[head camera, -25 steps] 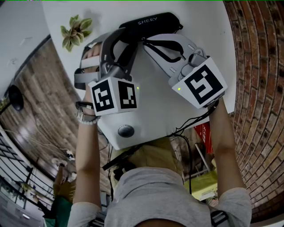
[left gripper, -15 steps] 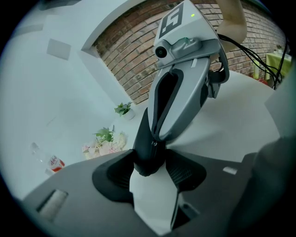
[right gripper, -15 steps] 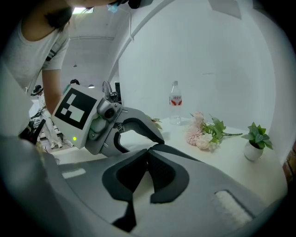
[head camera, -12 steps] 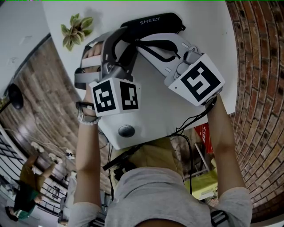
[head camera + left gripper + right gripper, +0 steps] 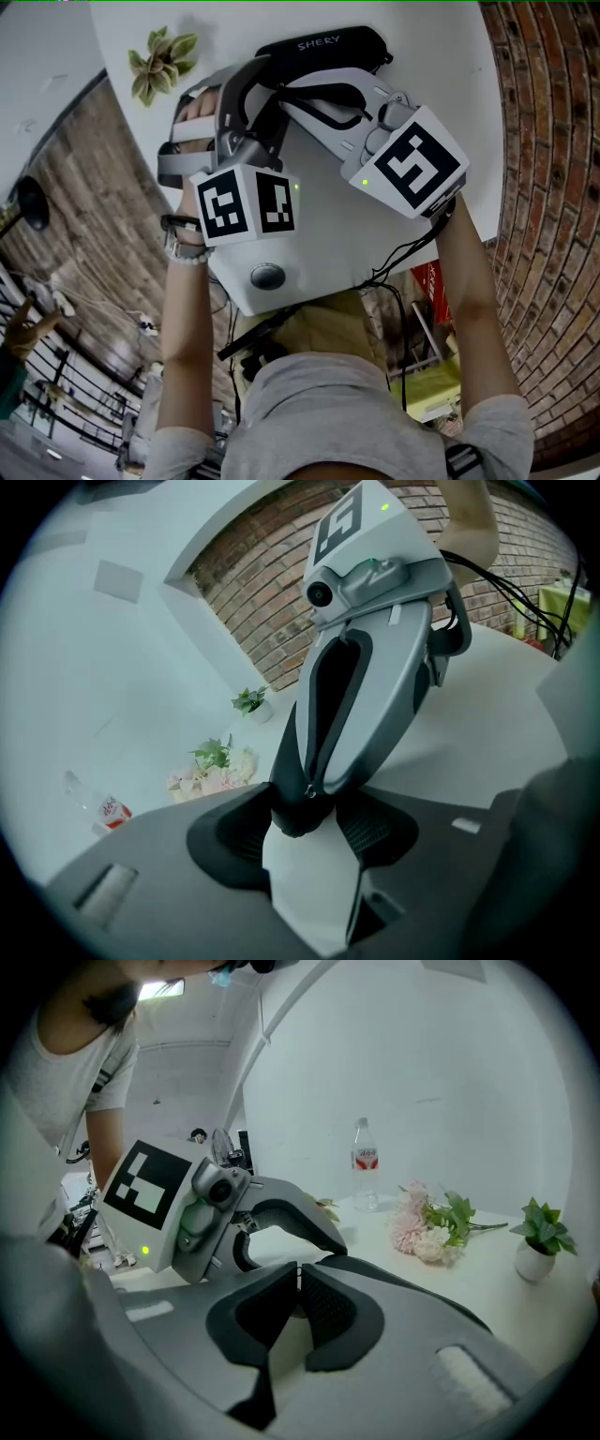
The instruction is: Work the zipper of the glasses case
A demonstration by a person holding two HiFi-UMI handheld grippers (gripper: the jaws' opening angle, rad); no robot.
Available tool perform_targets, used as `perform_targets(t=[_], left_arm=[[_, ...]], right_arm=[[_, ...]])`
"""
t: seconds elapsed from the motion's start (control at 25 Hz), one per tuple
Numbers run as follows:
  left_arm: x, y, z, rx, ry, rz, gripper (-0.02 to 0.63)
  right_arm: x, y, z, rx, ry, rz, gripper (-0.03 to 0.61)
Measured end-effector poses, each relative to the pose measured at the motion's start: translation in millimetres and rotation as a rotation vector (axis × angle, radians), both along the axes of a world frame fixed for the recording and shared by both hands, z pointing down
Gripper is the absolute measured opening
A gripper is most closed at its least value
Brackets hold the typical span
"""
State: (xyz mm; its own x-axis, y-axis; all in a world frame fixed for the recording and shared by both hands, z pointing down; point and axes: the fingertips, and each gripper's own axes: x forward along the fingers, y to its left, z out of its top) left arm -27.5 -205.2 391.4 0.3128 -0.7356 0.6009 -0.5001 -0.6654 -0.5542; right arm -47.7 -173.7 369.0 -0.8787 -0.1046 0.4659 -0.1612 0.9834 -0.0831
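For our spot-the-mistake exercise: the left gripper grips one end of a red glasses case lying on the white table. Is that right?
One detail is wrong: the glasses case is black, not red, as the head view shows. The rest stands: the left gripper grips one end of it, and it lies on the white table.

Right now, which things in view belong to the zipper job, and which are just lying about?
In the job: glasses case; zipper pull; left gripper, gripping the case; right gripper, pinching the pull.
Lying about: water bottle; pink flower bunch; small potted plant.
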Motion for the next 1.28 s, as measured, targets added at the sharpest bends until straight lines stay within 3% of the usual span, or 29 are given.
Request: perform_targets(t=[0.24, 0.6, 0.88, 1.12, 1.28], left_arm=[[1, 0, -2, 0.004, 0.011, 0.003, 0.233], [1, 1, 1, 0.026, 0.004, 0.015, 0.237], [-1, 10, 0, -0.016, 0.065, 0.005, 0.259], [-6, 23, -5, -0.039, 0.136, -0.021, 0.262], [-11, 34, -16, -0.034, 0.209, -0.043, 0.196]], right_arm=[[0, 0, -1, -0.03, -0.019, 0.011, 0.018], [5, -4, 4, 0.011, -0.009, 0.099, 0.017], [8, 0, 8, 0.042, 0.03, 0.123, 0.029], [10, 10, 7, 0.042, 0.025, 0.164, 0.087], [16, 13, -3, 0.05, 0.005, 0.229, 0.08]])
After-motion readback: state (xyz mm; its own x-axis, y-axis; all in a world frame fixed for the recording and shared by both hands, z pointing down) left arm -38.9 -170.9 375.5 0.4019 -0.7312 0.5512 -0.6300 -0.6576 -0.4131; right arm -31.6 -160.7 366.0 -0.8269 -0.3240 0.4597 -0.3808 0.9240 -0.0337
